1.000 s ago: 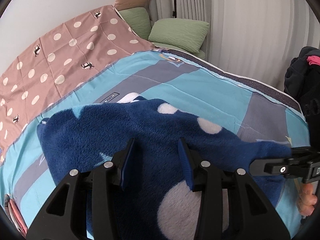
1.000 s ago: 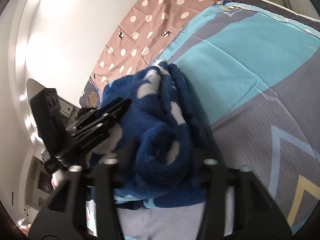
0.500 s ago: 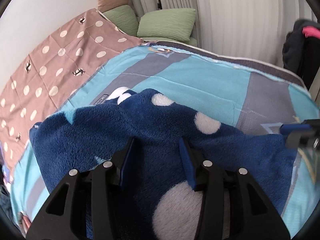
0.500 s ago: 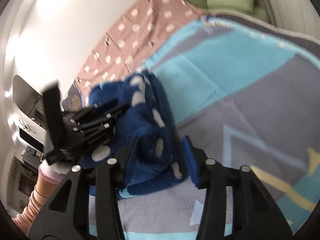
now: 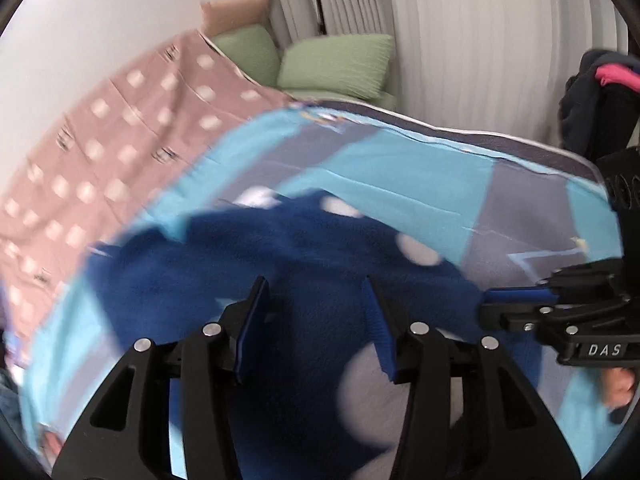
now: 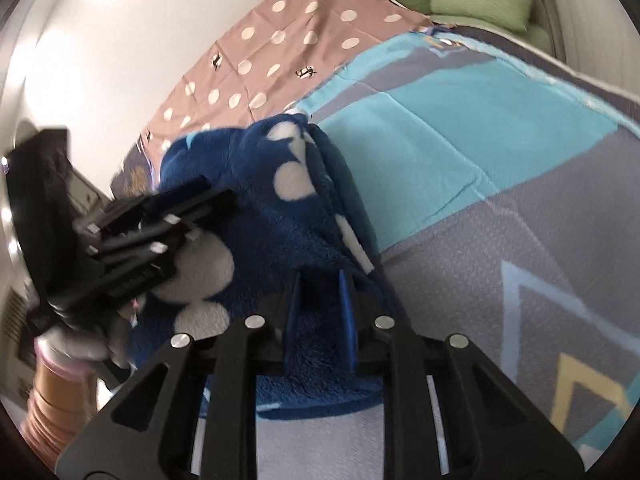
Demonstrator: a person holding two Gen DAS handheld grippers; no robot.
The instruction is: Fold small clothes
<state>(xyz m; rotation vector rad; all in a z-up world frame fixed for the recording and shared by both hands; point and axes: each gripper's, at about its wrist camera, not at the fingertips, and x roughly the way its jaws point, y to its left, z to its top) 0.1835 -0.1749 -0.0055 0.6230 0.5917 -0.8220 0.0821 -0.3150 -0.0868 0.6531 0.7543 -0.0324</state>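
A dark blue fleece garment [image 5: 280, 264] with white spots lies bunched on the blue and grey bedspread [image 5: 400, 176]. My left gripper [image 5: 316, 320] hovers over it, jaws apart with fleece between them. My right gripper [image 6: 320, 304] has its jaws close together around a fold of the same garment [image 6: 288, 200] at its right edge. The right gripper also shows in the left wrist view [image 5: 520, 300], at the garment's right side. The left gripper shows in the right wrist view [image 6: 160, 216], over the garment's left part.
A pink spotted sheet [image 5: 120, 128] covers the bed's left side. Green pillows [image 5: 336, 64] and a tan pillow [image 5: 236, 12] lie at the head by the curtain. Dark clothes [image 5: 592, 100] hang at the far right. A wall runs along the left.
The right gripper's jaws have narrowed from wide open onto a fold of the fleece. The left gripper has shifted a little over the garment, jaws still apart.
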